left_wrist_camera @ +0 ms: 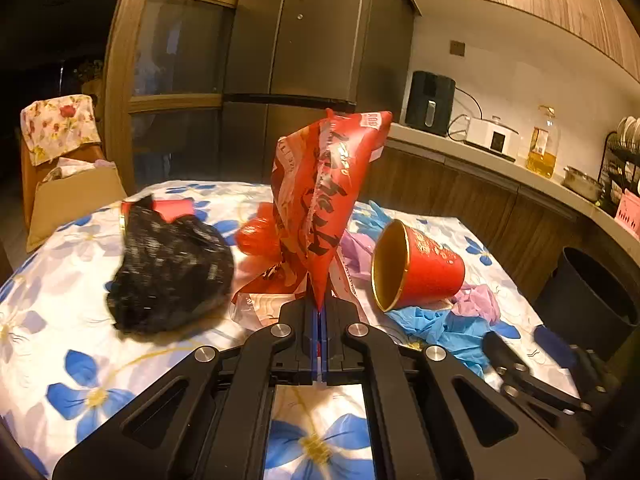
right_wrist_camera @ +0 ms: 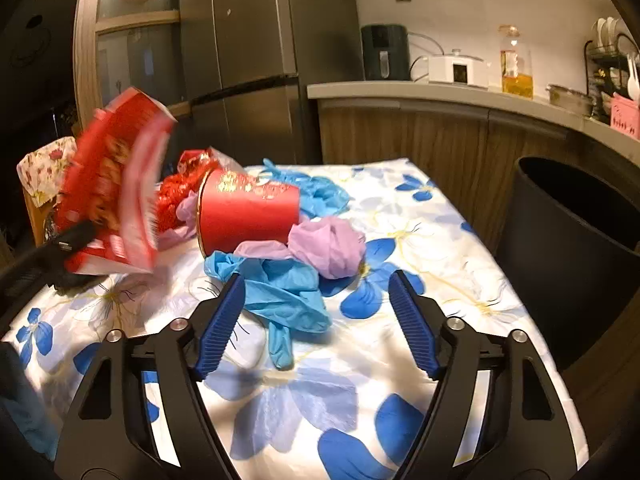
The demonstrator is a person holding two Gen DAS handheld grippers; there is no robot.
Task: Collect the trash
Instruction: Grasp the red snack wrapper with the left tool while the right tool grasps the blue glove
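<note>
Here, floral tablecloth (right_wrist_camera: 420, 208); fridge (right_wrist_camera: 248, 40), counter (right_wrist_camera: 400, 90) behind.

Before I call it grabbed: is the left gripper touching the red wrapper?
Touching. The left wrist view shows the left gripper shut on the red wrapper.
</note>
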